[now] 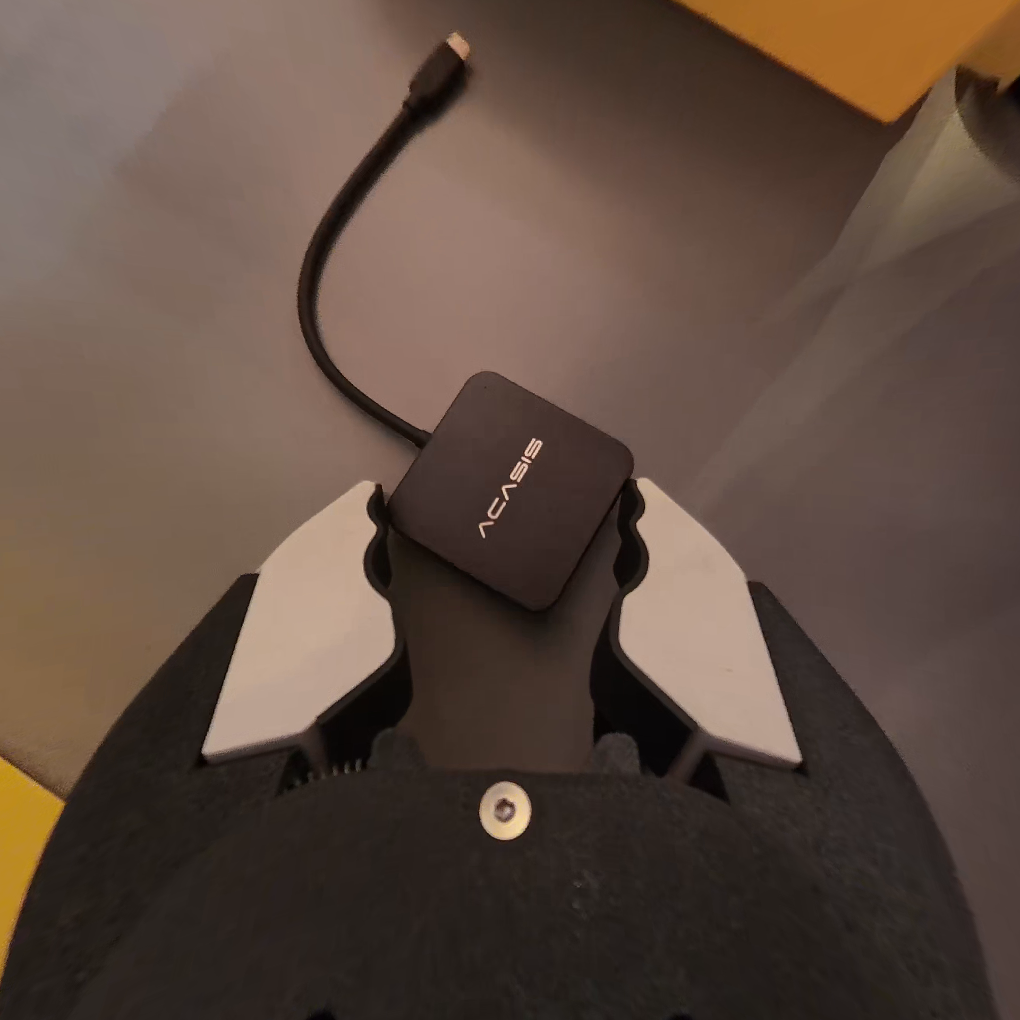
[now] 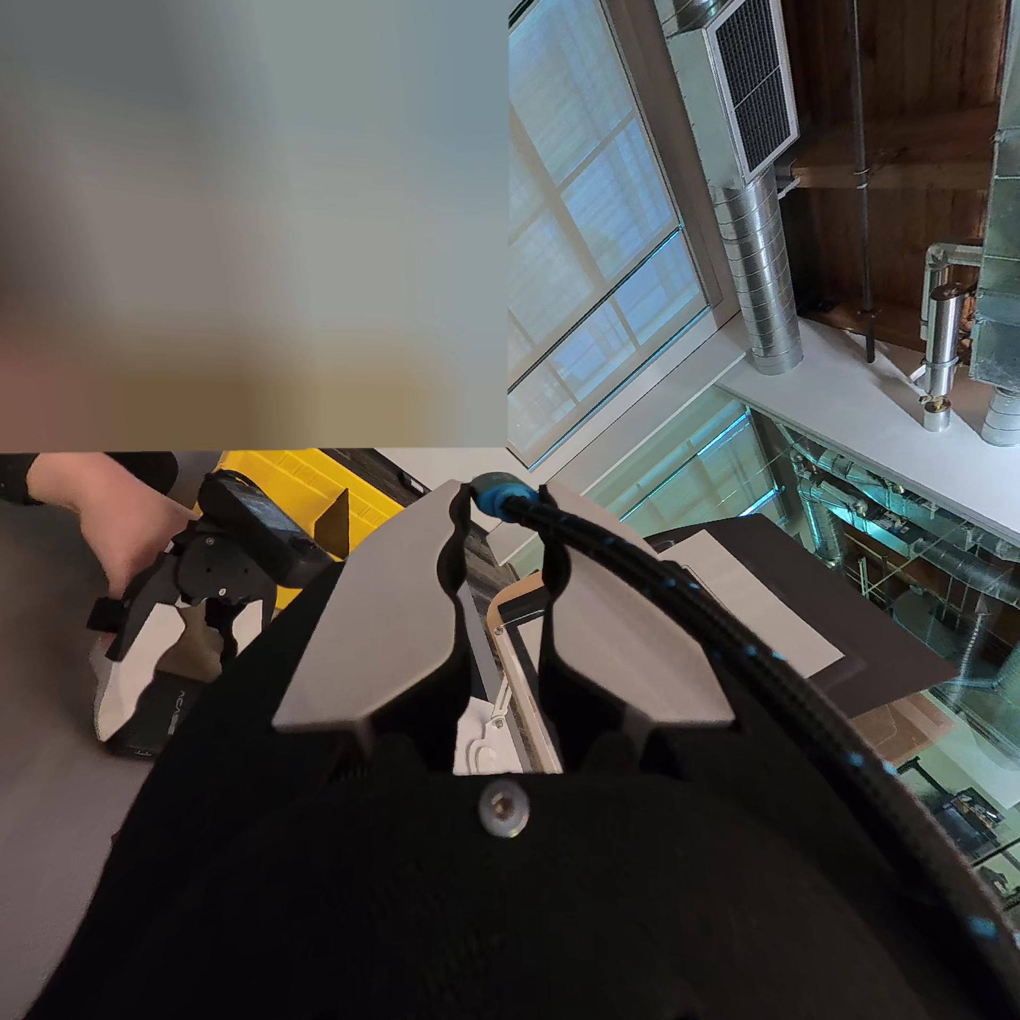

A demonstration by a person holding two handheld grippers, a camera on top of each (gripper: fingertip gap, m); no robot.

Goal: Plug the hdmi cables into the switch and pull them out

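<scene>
The black square switch [image 1: 510, 491] lies on the grey table [image 1: 165, 276]. Its short black pigtail cable [image 1: 325, 265] curves away to a small plug [image 1: 441, 66]. My left gripper [image 1: 505, 491] is shut on the switch, one finger on each side. It also shows in the right wrist view [image 2: 204, 607], held by a hand [image 2: 110, 519], with the switch [image 2: 157, 715] in it. My right gripper [image 2: 503, 494] is shut on the blue-collared plug end [image 2: 499, 494] of a black braided HDMI cable [image 2: 690, 596], held in the air to the right of the switch. The plug tip is hidden.
A yellow bin [image 2: 309, 485] stands behind the left gripper, and yellow edges [image 1: 828, 44] show in the left wrist view. A dark flat board with white paper [image 2: 773, 607] sits beyond the right gripper. Windows and ducts fill the background.
</scene>
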